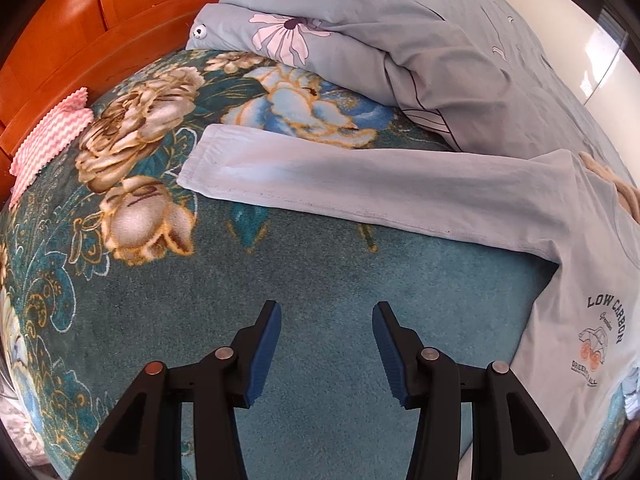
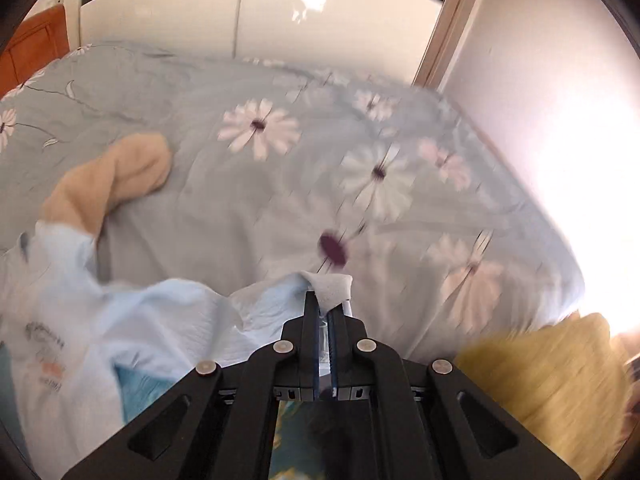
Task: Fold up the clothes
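A pale blue long-sleeved shirt (image 1: pixel 576 280) with a "LOW CARBON" print lies on a teal flowered blanket (image 1: pixel 200 280). One sleeve (image 1: pixel 320 184) stretches flat to the left, ahead of my left gripper (image 1: pixel 326 316), which is open and empty just above the blanket. In the right wrist view my right gripper (image 2: pixel 328 300) is shut on the end of the shirt's other sleeve (image 2: pixel 330 284) and holds it lifted; the shirt's body (image 2: pixel 80 320) trails to the left. That view is blurred.
A grey-blue daisy-print duvet (image 1: pixel 400 32) is heaped behind the shirt and fills the right wrist view (image 2: pixel 280 160). A beige garment (image 2: pixel 116 176) lies on it. An orange wooden headboard (image 1: pixel 80 20) and a pink cloth (image 1: pixel 48 132) are at left. Something yellow (image 2: pixel 540 380) is at right.
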Demonstrator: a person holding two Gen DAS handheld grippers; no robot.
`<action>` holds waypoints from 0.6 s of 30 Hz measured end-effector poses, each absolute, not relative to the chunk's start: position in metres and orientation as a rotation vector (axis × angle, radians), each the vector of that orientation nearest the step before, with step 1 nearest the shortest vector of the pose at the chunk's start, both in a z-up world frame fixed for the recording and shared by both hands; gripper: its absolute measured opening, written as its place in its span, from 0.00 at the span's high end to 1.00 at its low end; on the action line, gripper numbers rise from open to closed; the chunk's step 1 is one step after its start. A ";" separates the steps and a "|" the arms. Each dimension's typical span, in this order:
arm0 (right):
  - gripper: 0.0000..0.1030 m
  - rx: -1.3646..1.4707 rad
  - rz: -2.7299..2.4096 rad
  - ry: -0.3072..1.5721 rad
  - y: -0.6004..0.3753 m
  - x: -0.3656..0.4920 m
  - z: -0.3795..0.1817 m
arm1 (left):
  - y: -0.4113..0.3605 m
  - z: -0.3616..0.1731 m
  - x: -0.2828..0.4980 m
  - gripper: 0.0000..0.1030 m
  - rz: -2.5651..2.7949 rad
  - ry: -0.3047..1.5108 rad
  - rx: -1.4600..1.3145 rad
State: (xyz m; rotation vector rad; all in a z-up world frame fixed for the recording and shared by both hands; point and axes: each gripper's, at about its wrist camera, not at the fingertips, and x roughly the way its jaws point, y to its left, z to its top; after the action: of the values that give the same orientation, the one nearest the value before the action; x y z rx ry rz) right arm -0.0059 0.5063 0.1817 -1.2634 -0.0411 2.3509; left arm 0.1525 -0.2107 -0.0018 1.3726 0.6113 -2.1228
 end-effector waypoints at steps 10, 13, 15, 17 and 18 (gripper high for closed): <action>0.97 -1.417 2.052 -0.200 0.562 -0.038 0.150 | -0.211 -0.008 0.154 0.50 -2.107 0.642 1.378; 0.96 -1.424 2.034 -0.154 0.560 -0.030 0.142 | -0.212 -0.005 0.156 0.50 -2.109 0.636 1.382; 0.91 -1.432 2.062 -0.213 0.545 -0.029 0.142 | -0.212 -0.005 0.158 0.49 -2.108 0.646 1.388; 0.63 -1.425 2.097 -0.283 0.529 -0.031 0.145 | -0.212 -0.004 0.160 0.49 -2.108 0.661 1.400; 0.59 -1.414 2.117 -0.323 0.521 -0.032 0.148 | -0.211 -0.002 0.161 0.49 -2.113 0.668 1.404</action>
State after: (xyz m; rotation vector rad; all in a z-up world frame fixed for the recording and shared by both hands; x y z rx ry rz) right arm -0.0317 0.5211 0.1476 -1.4141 -0.3234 2.1170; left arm 0.1610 -0.2112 -0.0021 1.4042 0.6684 -2.1127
